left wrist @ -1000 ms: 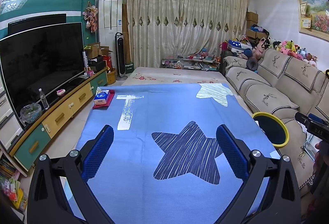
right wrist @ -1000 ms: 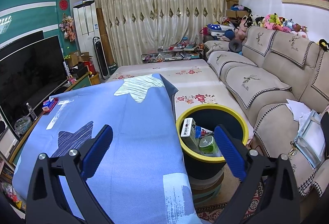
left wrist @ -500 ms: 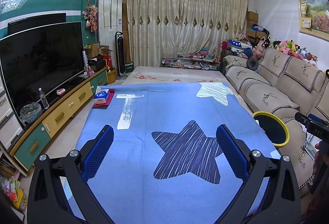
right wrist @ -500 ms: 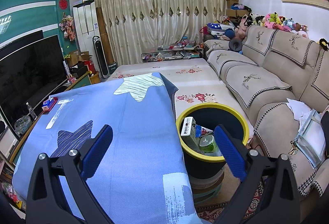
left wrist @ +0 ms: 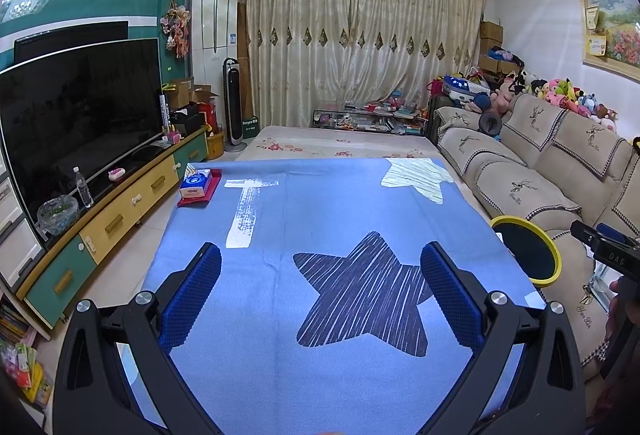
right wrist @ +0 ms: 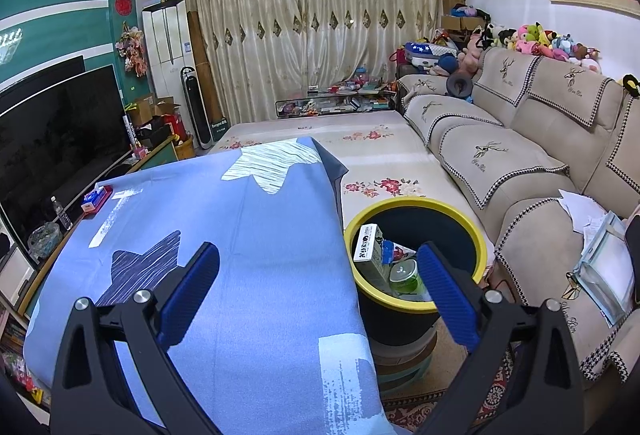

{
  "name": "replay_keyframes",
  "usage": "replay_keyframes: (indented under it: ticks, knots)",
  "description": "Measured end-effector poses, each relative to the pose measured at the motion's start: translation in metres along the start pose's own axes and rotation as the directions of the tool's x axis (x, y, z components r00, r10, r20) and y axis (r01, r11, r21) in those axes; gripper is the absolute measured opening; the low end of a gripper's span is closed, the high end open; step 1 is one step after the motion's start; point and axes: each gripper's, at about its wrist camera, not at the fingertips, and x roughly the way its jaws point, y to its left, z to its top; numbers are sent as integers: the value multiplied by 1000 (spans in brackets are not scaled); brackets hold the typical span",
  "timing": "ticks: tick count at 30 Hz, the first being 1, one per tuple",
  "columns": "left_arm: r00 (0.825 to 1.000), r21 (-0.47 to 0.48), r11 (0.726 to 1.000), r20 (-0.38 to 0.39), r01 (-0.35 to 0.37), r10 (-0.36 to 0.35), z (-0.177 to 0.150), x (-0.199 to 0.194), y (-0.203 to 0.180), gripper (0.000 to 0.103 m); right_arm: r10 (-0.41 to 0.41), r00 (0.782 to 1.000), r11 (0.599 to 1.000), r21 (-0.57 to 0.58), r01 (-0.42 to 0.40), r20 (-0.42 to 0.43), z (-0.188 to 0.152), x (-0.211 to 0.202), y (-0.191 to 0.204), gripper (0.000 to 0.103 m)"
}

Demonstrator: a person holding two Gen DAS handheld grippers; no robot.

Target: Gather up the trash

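Note:
A black bin with a yellow rim stands right of the table; it holds a white carton, a green-lidded cup and other trash. In the left wrist view the bin's rim shows at the table's right edge. My left gripper is open and empty above the blue star-patterned tablecloth. My right gripper is open and empty, over the cloth's right edge, its right finger in front of the bin.
A tissue box on a red tray sits at the table's far left corner. A TV cabinet runs along the left. A beige sofa lies right, with papers on it. The other gripper's body shows at right.

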Motion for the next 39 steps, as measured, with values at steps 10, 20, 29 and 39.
replay_keyframes:
  ticks: [10, 20, 29, 39]
  knots:
    - [1000, -6, 1000, -9, -7, 7, -3, 4, 0, 98, -1, 1000, 1000, -1, 1, -9, -5, 4, 0, 94]
    - [1000, 2, 1000, -12, -7, 7, -3, 6, -2, 98, 0, 1000, 1000, -1, 0, -14, -13, 1, 1, 94]
    - [1000, 11, 1000, -16, 10, -9, -3, 12, -3, 98, 4, 1000, 1000, -3, -4, -22, -13, 4, 1, 94]
    - [977, -62, 998, -215, -23, 9, 11, 139, 34, 98, 96, 983, 994, -45, -104, -153, 14, 82, 31, 96]
